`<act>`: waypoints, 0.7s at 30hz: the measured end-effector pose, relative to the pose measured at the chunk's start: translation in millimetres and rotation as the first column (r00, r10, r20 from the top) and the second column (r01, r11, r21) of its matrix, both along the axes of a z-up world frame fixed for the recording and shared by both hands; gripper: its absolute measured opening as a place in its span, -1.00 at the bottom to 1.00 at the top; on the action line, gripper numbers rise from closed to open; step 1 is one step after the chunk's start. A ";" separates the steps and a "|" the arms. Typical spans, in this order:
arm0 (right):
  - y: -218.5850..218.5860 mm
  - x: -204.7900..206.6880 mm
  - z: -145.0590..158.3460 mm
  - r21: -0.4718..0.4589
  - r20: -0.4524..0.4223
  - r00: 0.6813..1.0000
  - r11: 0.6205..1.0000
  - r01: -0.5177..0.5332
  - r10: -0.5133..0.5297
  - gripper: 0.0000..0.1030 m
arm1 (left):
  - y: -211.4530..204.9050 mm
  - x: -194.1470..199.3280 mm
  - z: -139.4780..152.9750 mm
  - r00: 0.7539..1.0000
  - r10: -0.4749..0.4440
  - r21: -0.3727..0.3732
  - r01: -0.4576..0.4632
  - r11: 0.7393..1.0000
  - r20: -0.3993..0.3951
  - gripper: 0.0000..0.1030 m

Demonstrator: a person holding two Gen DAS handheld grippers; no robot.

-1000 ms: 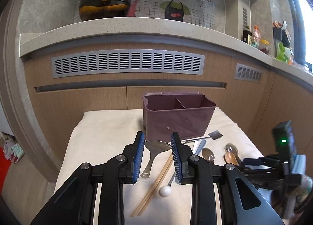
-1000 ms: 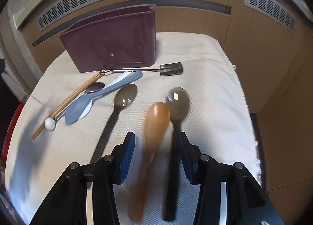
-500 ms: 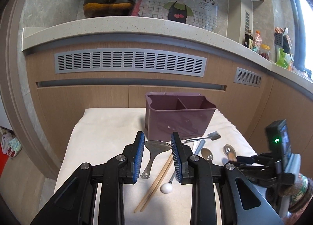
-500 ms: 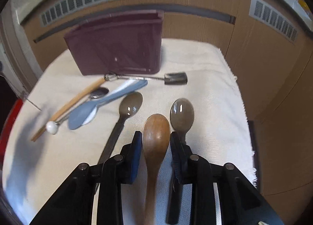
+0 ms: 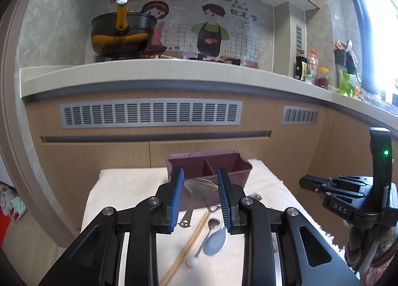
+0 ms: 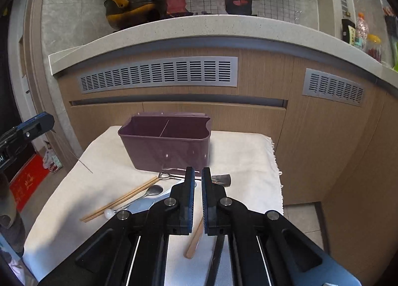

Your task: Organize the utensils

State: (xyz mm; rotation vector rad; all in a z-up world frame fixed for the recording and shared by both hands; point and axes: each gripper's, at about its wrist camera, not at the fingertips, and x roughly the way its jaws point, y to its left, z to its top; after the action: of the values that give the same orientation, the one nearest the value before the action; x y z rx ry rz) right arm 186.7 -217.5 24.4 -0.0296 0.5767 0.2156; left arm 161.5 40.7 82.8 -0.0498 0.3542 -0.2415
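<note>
**Wooden spoon gripped above the cloth**

Fingers of the right gripper (image 6: 196, 181) stand nearly together, clamped on the wooden spoon (image 6: 194, 241). Its handle hangs down below the pads and its free end shows over the white cloth (image 6: 243, 151); the bowl of the spoon is hidden behind the gripper, so how it sits there cannot be told. A dark-handled spoon (image 6: 216, 256) lies just right of that handle.

The left gripper (image 5: 200, 199) has its fingers wide apart, with nothing between the blue pads. Seen through the gap, a metal ladle (image 5: 197, 187) lies on the cloth in front of the purple holder (image 5: 209, 168).

The holder stands upright near the far edge of the cloth, a wall dividing it into two compartments, both of which look bare inside from the right wrist view. In front of it lie a pair of chopsticks (image 6: 119, 201), a metal spoon with a white ball end (image 6: 139, 201), a grey-blue spoon (image 5: 215, 240) touching it, and a small metal spatula (image 6: 220, 179) close to the holder's base.

Behind the table are wooden cabinets with grey vents (image 6: 159, 74), and a black pot (image 5: 122, 35) on the counter.
</note>
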 end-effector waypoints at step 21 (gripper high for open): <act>28.2 116.1 -125.0 -0.135 -0.306 0.949 0.990 0.041 -0.081 -0.40 | 27.1 20.3 -42.4 0.993 0.029 -0.056 -0.035 0.998 -0.115 -0.44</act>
State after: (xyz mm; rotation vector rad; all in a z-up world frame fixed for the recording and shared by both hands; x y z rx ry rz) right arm 302.8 -189.2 -100.7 -0.1027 0.9048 0.1228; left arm 181.9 67.8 40.3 -0.1269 0.4596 -0.2178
